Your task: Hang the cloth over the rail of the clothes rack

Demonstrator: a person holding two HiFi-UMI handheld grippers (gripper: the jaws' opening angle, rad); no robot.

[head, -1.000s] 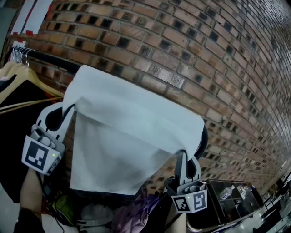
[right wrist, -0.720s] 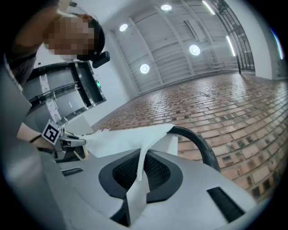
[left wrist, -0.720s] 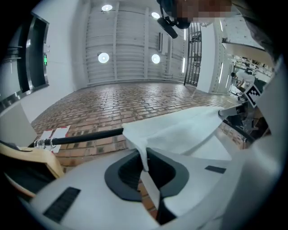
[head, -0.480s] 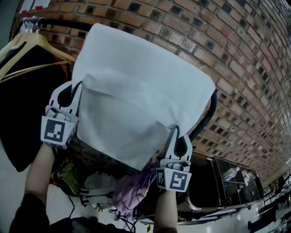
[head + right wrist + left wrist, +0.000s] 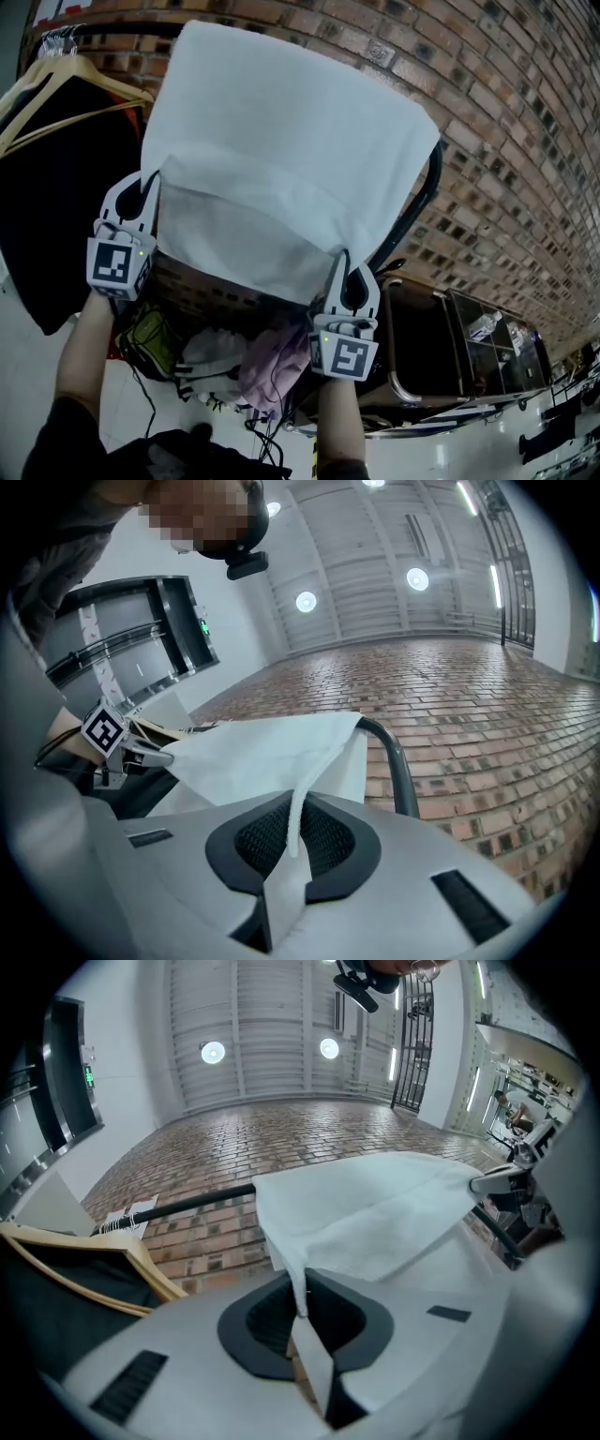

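Observation:
A white cloth [image 5: 281, 131] lies draped over the black rail [image 5: 419, 208] of the clothes rack, in front of a brick wall. My left gripper [image 5: 150, 186] is shut on the cloth's near left corner below the rail. My right gripper [image 5: 345, 264] is shut on the near right corner. In the left gripper view the cloth [image 5: 375, 1213] runs from the jaws [image 5: 301, 1302] up over the rail [image 5: 197, 1201]. The right gripper view shows the cloth [image 5: 262, 752] pinched in the jaws [image 5: 294, 841], with the rail's bend [image 5: 394, 761] just beyond. The far side of the cloth is hidden.
Wooden hangers [image 5: 66, 80] with dark clothes [image 5: 47, 206] hang on the rail at the left. Below the rack lies a heap of bags and a pink garment [image 5: 267, 361]. A dark glass cabinet [image 5: 469, 342] stands at the lower right. The brick wall [image 5: 506, 122] is close behind.
The cloth has gone up and further over the rail, and more of it now spreads across it. Both grippers keep their pinch on its near corners and now sit below the rail.

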